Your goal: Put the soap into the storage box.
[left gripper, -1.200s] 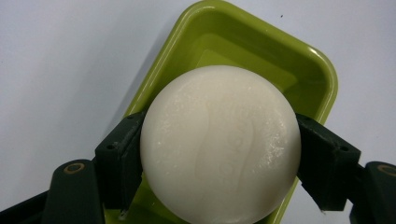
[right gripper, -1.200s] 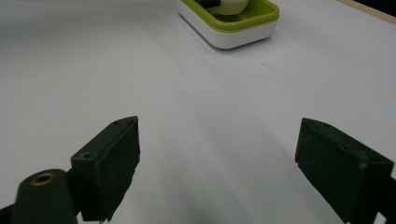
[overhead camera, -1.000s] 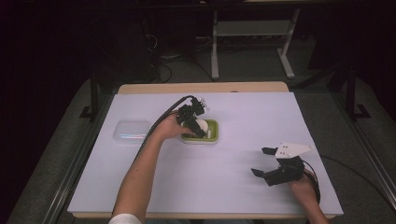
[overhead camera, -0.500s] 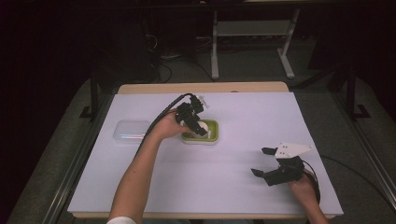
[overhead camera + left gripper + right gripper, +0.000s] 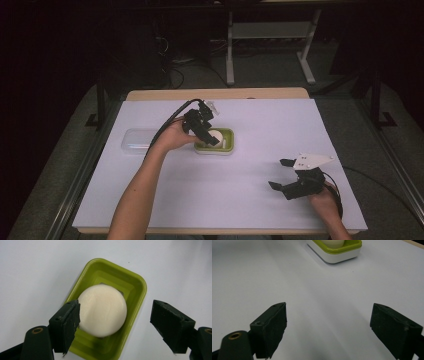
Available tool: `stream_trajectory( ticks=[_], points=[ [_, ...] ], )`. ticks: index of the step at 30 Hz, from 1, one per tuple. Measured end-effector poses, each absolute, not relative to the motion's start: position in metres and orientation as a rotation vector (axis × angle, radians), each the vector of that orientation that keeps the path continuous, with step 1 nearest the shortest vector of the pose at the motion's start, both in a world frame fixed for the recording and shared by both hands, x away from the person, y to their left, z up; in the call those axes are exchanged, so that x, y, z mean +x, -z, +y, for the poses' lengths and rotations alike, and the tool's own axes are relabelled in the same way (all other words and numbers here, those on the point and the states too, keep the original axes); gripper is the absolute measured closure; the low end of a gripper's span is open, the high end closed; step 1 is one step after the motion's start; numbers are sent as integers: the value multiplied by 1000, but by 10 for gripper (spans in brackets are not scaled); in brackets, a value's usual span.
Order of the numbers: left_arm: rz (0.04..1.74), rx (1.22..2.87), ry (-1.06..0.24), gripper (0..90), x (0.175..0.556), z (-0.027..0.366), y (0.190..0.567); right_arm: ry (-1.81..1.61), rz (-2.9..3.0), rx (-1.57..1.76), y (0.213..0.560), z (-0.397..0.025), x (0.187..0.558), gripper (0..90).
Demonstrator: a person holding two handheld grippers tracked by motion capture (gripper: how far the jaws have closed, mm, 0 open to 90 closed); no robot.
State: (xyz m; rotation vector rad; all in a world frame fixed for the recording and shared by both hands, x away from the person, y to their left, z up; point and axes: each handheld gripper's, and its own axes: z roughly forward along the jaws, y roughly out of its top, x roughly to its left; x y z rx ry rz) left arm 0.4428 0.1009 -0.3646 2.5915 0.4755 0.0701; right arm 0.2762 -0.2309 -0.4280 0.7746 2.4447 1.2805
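Observation:
A round cream soap (image 5: 102, 313) lies in a green dish (image 5: 136, 287) with a white base. My left gripper (image 5: 118, 315) hangs open just above it, its jaws spread wider than the soap and the left jaw over the soap's edge. In the high view the left gripper (image 5: 202, 125) is over the left end of the dish (image 5: 227, 145), where the soap (image 5: 217, 136) shows. My right gripper (image 5: 279, 173) rests open near the table's front right, with nothing between its jaws. From the right gripper (image 5: 329, 325) the dish (image 5: 337, 255) is seen far ahead.
A clear plastic lid (image 5: 137, 141) lies left of the dish, under the left forearm. The white table sheet (image 5: 260, 125) spreads between the dish and the right gripper. A cable trails from each gripper.
The left gripper has shifted slightly left and up over the dish, and the soap now lies free in it. The right gripper has stayed put.

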Motion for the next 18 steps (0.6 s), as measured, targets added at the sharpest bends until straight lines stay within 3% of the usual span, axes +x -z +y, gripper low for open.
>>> stream_trajectory(
  ticks=[18],
  points=[
    [498, 2527, -73, 234, 416, 127, 363, -1273, 2459, 789, 430, -227, 277, 132]
  ],
)
